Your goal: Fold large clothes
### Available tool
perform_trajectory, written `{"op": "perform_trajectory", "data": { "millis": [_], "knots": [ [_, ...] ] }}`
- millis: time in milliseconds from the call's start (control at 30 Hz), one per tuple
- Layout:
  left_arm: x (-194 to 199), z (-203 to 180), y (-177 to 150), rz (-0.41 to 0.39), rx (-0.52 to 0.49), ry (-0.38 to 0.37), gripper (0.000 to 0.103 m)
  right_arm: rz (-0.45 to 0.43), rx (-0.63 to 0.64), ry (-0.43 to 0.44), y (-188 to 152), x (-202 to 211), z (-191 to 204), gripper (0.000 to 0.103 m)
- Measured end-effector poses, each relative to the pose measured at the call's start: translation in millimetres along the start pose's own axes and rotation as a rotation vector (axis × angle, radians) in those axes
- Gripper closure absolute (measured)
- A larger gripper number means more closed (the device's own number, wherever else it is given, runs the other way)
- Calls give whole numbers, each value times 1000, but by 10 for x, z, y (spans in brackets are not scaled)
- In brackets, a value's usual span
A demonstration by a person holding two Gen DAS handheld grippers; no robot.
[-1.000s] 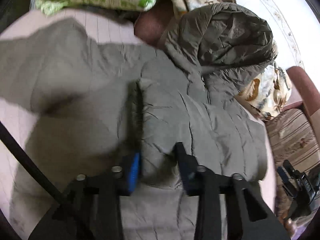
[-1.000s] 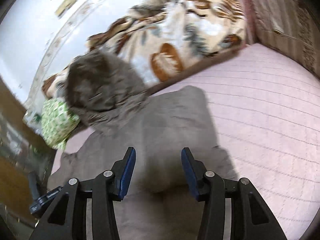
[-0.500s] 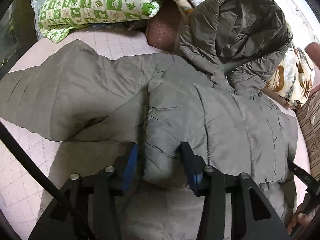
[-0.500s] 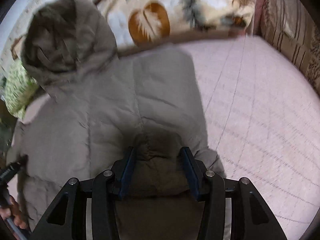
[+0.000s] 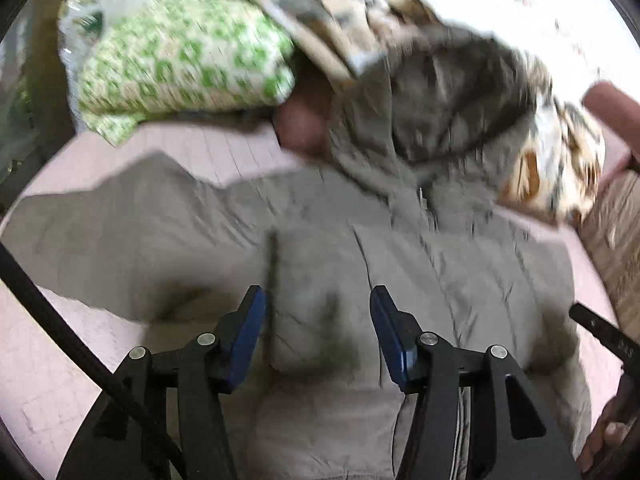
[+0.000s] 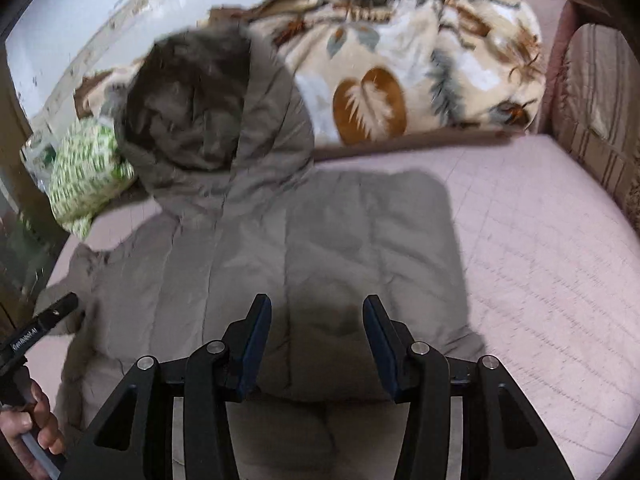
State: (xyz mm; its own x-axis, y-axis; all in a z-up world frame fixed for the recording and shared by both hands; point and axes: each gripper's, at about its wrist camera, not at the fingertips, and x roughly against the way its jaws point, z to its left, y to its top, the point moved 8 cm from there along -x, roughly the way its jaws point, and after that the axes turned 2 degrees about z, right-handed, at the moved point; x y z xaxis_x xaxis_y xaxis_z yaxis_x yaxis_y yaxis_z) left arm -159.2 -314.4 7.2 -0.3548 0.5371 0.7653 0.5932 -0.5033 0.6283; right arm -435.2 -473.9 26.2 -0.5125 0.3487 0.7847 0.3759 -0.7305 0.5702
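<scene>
Left wrist view motion-blurred; green-checked pillow (image 5: 184, 56) pattern smeared. Padded jacket (image 6: 320, 248) hem hidden beneath gripper frames. Hand (image 6: 28, 432) cut by frame edge.

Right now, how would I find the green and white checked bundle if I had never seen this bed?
Start at the pink quilted mattress, where a big grey-brown puffy hooded coat lies spread out. Follow the coat up to its hood; the green and white checked fabric bundle sits beside it at the mattress edge. It is the only green thing there, unlike the cream leaf-print blanket.
</scene>
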Motion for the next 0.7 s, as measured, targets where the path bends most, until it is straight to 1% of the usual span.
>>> {"op": "perform_trajectory", "data": {
  "millis": [33, 100, 133, 200, 267, 400, 467, 533, 633, 700],
  "knots": [
    [-141, -3, -81, 70, 0, -10, 50, 24, -8, 9, -37, -66, 0, 51],
    [-321, 42, -197, 156, -4, 10, 48, 88, -40, 9, -140, -214, -61, 51],
    [-385, 69, -239, 176, -8, 23, 47, 105, -50, 9, -174, -265, -68, 51],
    [-384, 101, -235, 176, 21, -2, 47, 115, -62, 17, -181, -269, -81, 51],
    [-290, 131, -165, 156, 49, -31, 47, 87, -60, 26, -115, -159, -31, 51],
    [-52, 204, -37, 76, 61, -13, 45, -6, -17, 57, 26, 186, 158, 51],
    [43, 238, -20, 59, 78, -26, 44, -35, 13, 83, 37, 303, 303, 42],
    [109, 274, -7, 52, 87, -29, 43, -48, 45, 96, 24, 380, 429, 39],
    [172, 307, 10, 48, 87, -17, 42, -52, 98, 103, -16, 426, 624, 39],
    [216, 349, 20, 45, 93, -12, 42, -55, 147, 91, -55, 451, 759, 39]
  ]
}}
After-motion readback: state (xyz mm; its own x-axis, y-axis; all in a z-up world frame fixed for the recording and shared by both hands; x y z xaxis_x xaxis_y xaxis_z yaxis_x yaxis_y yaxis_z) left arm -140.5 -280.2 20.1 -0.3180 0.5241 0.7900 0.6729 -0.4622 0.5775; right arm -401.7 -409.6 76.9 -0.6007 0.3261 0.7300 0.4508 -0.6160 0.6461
